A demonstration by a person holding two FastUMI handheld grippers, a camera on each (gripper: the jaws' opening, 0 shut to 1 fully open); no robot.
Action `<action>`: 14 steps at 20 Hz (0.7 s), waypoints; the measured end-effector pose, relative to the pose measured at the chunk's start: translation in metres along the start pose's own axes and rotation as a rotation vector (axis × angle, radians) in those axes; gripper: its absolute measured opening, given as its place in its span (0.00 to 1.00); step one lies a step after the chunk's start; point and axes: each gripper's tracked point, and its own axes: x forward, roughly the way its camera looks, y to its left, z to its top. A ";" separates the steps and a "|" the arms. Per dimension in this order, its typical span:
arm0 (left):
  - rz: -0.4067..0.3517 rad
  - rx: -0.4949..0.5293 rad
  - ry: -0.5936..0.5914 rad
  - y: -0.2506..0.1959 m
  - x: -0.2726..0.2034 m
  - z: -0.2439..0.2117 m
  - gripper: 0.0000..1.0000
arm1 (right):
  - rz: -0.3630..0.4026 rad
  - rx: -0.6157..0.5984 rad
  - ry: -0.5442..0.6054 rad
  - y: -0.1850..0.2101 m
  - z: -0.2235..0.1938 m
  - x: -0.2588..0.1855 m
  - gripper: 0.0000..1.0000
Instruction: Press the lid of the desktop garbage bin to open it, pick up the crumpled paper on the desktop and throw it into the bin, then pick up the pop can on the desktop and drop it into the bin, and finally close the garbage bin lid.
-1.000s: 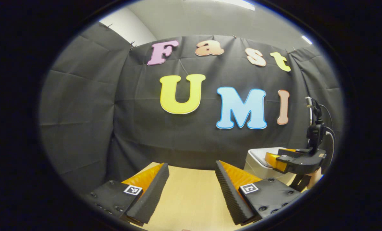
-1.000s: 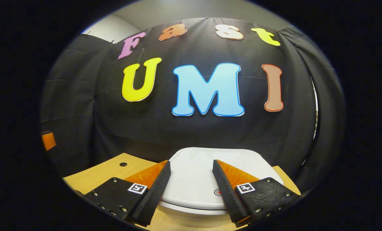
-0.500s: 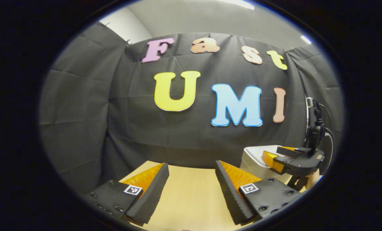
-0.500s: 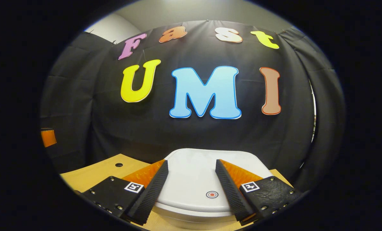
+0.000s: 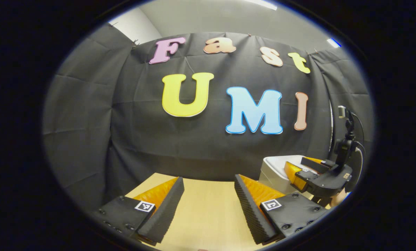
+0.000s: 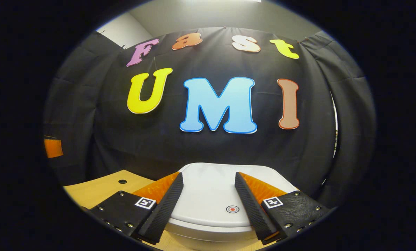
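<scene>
R gripper (image 6: 208, 179) has its fingers spread wide w/ nothing between them; it hangs just above the bin (image 6: 208, 232), fingers framing the lid (image 6: 208, 195); lid is white, shut flat on the bin, w/ a small red-ringed dot (image 6: 232, 209) near its front edge, beside the right-hand finger; can't tell if either finger touches the lid; bin stands on a light wood table (image 6: 99, 190) close to the booth wall (image 6: 208, 150); a small dark hole (image 6: 123, 181) marks the tabletop to the left of the bin; an orange bit (image 6: 53, 147) sits at the far left edge, too cropped to say what it is. L gripper (image 5: 208, 183) is likewise wide open and holds nothing; its fingers hover over bare table (image 5: 208, 209), well apart from the bin (image 5: 274, 172), which shows off to the right; the R gripper (image 5: 307, 170) shows there too, poised over the bin top, w/ a bit of the hand (image 5: 338, 199) holding it at the edge; black wall (image 5: 159, 146) beyond.
</scene>
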 end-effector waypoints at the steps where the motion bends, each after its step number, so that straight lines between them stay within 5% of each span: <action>1: -0.003 -0.002 0.002 0.000 0.002 0.000 0.95 | -0.001 -0.002 -0.007 0.000 -0.001 0.000 0.96; 14: -0.028 -0.002 -0.006 -0.026 0.002 0.000 0.95 | 0.000 0.073 0.053 -0.004 0.010 -0.016 0.94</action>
